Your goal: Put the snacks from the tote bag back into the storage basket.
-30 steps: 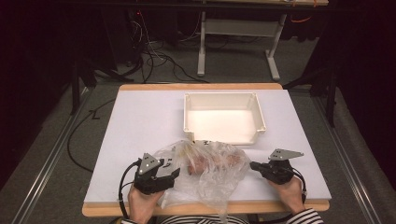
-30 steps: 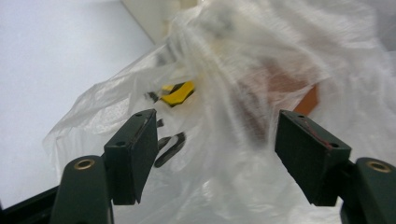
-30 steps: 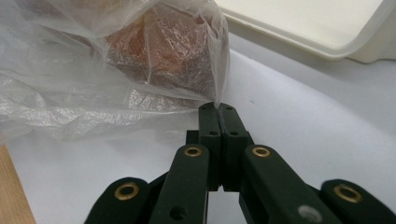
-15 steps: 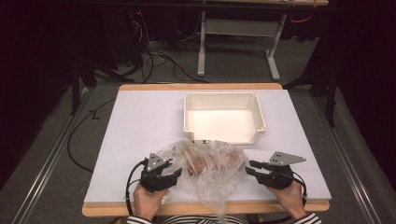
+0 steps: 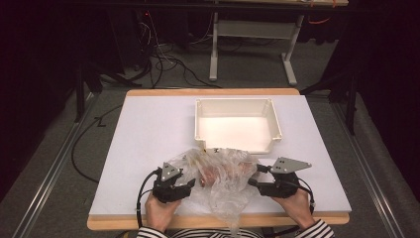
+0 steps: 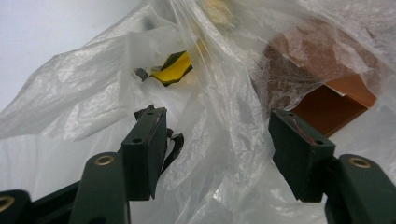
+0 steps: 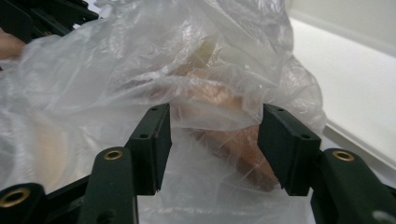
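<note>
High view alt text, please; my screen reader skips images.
A clear plastic bag with brownish contents lies on a white table between the open left gripper and right gripper. An empty white tray sits behind it.

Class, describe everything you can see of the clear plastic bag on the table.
The plastic bag is thin, clear and heavily crumpled, lying at the table's near edge, just in front of the white tray. Reddish-brown contents and a small yellow piece show through the film. The left gripper and right gripper flank it with jaws apart, film lying between them but not pinched.
</note>
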